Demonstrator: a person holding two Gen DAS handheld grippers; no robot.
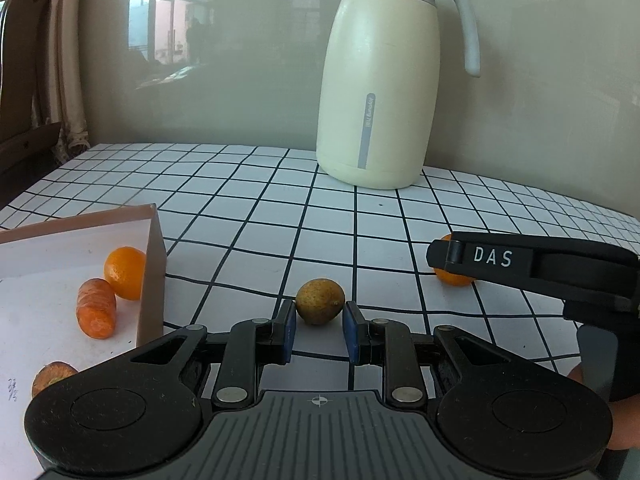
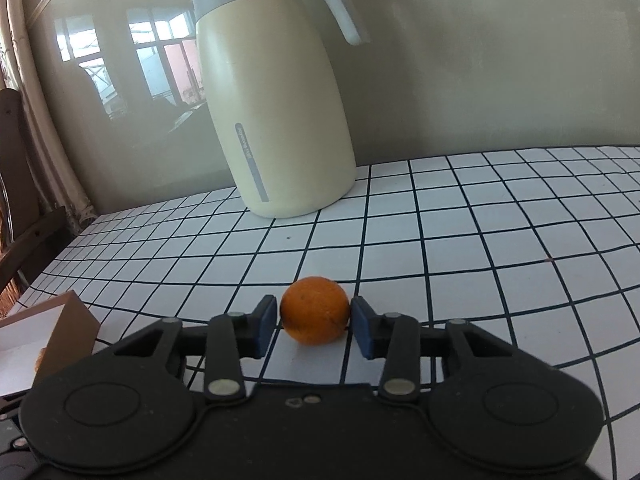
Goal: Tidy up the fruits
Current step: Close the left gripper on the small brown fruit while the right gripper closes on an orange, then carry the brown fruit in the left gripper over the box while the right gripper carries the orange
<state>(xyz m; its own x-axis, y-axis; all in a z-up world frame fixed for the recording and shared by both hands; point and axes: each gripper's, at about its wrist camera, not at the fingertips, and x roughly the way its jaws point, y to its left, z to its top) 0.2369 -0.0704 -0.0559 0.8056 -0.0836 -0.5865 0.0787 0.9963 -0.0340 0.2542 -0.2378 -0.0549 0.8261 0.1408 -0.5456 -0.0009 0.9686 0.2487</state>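
A brownish-green fruit (image 1: 320,301) is seen on the checked table (image 1: 248,216), sitting between the tips of the left gripper (image 1: 319,330), whose blue pads (image 1: 289,334) are pressed against its two sides at the widest part; it is pinched, though the hold is only at the pad ends. An orange (image 2: 315,310) lies further right on the table, bracketed by the right gripper (image 2: 315,326); the left pad seems to touch the rind while a sliver of gap may remain at the other, so a firm pinch cannot be told from this view. The box (image 1: 154,264) stands at the left with an orange (image 1: 125,273) and carrot pieces (image 1: 97,307) already inside, and a jug (image 1: 380,80) is at the back, well apart. Both fruits are judged light, round and prone to rolling; the rind is likely firm but slightly yielding, so moderate pressure should be borne without bruising. A hold across the equator, with the pads set deeper around the fruit, is judged safest, since a tip-only grip on a curved skin could squirt the fruit forward once lifted
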